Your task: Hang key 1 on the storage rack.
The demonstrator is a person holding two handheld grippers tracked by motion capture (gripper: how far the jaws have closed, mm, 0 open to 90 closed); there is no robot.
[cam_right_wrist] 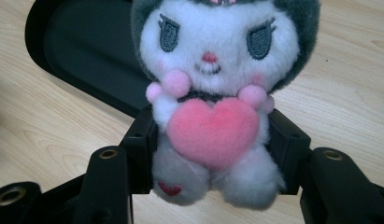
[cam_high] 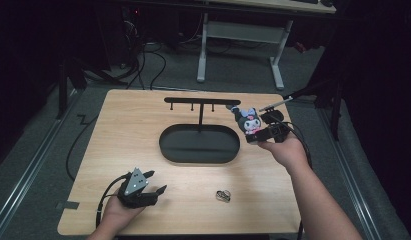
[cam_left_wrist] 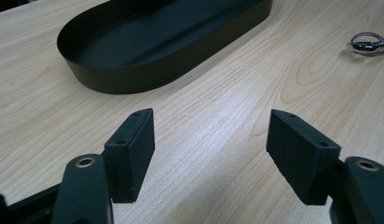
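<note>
Right gripper (cam_high: 263, 134) jaws clamp the plush (cam_right_wrist: 213, 116) by its body; left gripper (cam_left_wrist: 213, 154) gapes empty (hang the plush squarely on the rack (cam_high: 201, 101)).

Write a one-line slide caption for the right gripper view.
Right tongs clamp a plush toy holding a pink heart, above the wooden table beside the black oval tray.

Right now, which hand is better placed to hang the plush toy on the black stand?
The right. The right gripper already clamps the plush toy beside the stand's crossbar. The left gripper sits open and empty near the table's front edge, far from the stand.
</note>
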